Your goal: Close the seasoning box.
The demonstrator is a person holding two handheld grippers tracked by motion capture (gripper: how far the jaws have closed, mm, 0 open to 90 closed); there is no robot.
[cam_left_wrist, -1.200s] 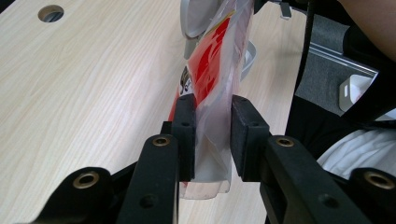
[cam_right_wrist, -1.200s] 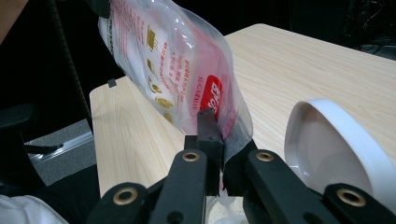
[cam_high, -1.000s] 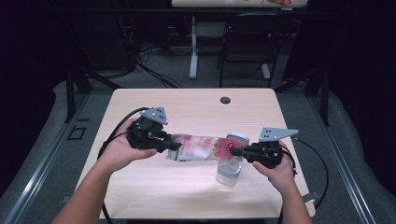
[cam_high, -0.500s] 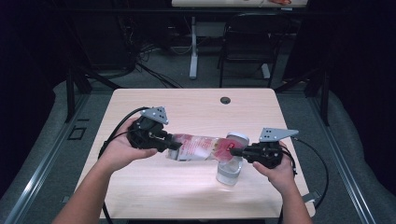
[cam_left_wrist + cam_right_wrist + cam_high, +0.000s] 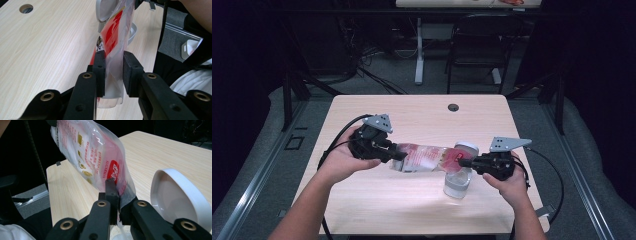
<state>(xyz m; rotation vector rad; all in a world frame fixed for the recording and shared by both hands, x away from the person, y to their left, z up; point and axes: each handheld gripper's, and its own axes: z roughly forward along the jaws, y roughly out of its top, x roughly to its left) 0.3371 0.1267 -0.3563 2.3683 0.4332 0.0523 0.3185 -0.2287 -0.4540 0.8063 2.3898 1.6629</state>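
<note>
1. Pale wood table (image 5: 377,200) stands in a dark room.
2. Left tool (image 5: 399,153) clamps one end of a plastic bag (image 5: 424,157).
3. Right tool (image 5: 463,162) pinches the bag's other end, directly above a clear jar (image 5: 457,184).
4. Beside the right tool, the jar's white lid (image 5: 178,195) is tilted open.

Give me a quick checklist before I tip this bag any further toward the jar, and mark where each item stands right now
1. Left gripper clamped on the bag: ok.
2. Right gripper pinching the bag's other end: ok.
3. Bag off the table, stretched between both grippers: ok.
4. Jar upright below the bag's right end: ok.
5. Jar mouth clear, white lid out of the way: cannot tell.
6. Bag corner open for pouring: cannot tell.
</note>
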